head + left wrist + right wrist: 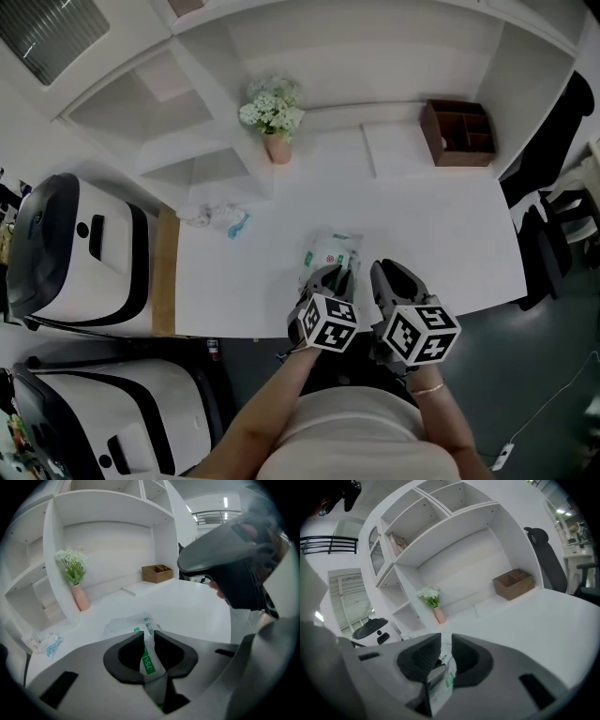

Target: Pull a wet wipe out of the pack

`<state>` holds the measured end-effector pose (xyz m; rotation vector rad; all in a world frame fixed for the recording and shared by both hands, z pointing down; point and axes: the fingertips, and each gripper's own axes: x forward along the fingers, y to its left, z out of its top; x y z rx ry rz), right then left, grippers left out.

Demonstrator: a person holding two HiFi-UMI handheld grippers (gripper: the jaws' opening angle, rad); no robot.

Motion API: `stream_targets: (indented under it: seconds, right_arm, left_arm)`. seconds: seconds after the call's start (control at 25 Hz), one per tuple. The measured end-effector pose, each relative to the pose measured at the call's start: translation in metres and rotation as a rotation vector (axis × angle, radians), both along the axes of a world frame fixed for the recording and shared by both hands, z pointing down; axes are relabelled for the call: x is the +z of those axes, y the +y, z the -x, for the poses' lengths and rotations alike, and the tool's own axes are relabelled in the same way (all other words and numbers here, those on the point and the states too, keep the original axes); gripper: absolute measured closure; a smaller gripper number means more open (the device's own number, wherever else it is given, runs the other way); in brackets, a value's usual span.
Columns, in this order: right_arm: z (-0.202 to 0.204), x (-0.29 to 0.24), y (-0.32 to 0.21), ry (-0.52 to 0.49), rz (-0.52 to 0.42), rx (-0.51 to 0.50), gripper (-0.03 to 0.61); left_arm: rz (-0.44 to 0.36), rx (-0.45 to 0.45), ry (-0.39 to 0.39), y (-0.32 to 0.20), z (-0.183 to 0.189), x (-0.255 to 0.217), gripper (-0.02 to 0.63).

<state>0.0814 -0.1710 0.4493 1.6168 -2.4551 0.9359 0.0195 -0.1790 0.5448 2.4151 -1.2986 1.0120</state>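
Note:
The wet wipe pack [332,253], soft white film with green print, lies near the front edge of the white table [441,244]. My left gripper [330,277] comes onto its near end. In the left gripper view the jaws [149,633] stand close together, pinching a fold of the pack [125,623] with its green label between the pads. My right gripper [382,274] sits right beside it, on the pack's right side. In the right gripper view its jaws [446,638] are nearly together with a stiff printed edge of the pack [439,687] between them.
A pink vase of white flowers [275,117] and a brown wooden box [458,131] stand at the back under the white shelves. A crumpled white and blue wrapper [216,218] lies at the table's left. White machines [80,253] stand left, a dark chair [544,234] right.

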Motion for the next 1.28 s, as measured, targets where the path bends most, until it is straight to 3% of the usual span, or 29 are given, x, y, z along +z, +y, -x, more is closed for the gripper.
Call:
stream_targets:
  seconds: [0.24, 0.56, 0.84, 1.08, 1.28]
  right_arm:
    - [0.001, -0.001, 0.000, -0.002, 0.000, 0.004, 0.522]
    - [-0.001, 0.001, 0.002, -0.001, 0.007, 0.009, 0.522]
    - [0.004, 0.004, 0.004, 0.001, 0.020, -0.012, 0.522]
    - [0.015, 0.007, 0.004, 0.001, 0.031, -0.037, 0.522]
    - [0.024, 0.008, 0.005, 0.001, 0.034, -0.060, 0.522]
  left_arm:
    - [0.063, -0.004, -0.052, -0.001, -0.002, 0.004, 0.559]
    - [0.073, -0.015, -0.030, 0.000, -0.003, 0.000, 0.591]
    - [0.098, -0.068, 0.122, -0.002, 0.002, -0.011, 0.606]
    - [0.060, -0.101, 0.186, -0.005, 0.014, -0.030, 0.612]
    - [0.048, -0.187, 0.266, -0.011, 0.041, -0.048, 0.615]
